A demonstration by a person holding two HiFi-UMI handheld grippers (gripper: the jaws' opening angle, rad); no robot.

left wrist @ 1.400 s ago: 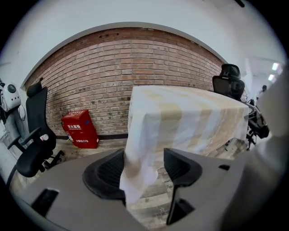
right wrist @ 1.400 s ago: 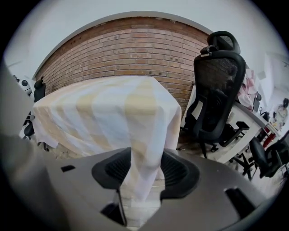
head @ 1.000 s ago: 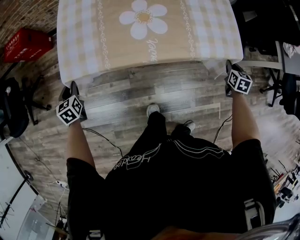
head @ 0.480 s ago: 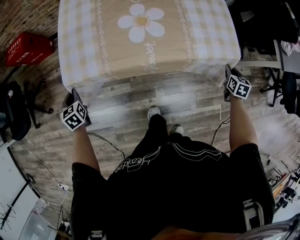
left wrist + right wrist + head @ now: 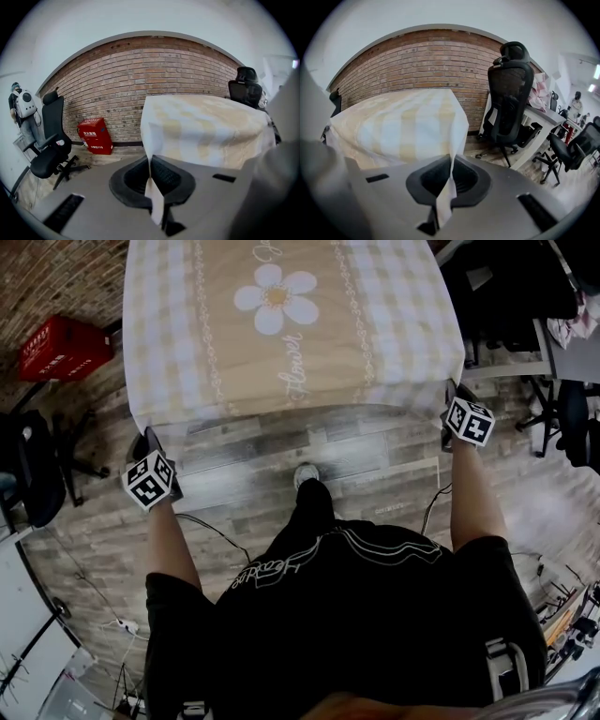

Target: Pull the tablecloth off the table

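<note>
— Tongs shut now, are they?

— Both pairs. The left tongs (image 5: 143, 437) were closing a moment back and are now clenched on the near-left corner of the cloth (image 5: 281, 343). The right tongs (image 5: 451, 392) nip the near-right corner the same way. A fold of fabric sits pinched between each pair of jaws.

— And the cloth itself?

— Spread over the desk, daisy up. Its near edge hung down the front a second ago. Now it looks lifted and drawn taut between the two corners, a little toward the person. I'd say the grabbing is done and the pull has only begun, with nearly all of the cloth left to drag off.

— How are the arms held?

— The left forearm (image 5: 167, 540) and right forearm (image 5: 469, 502) both reach straight out in front, well apart, one at each corner. The tongs are tipped forward and down.
</note>
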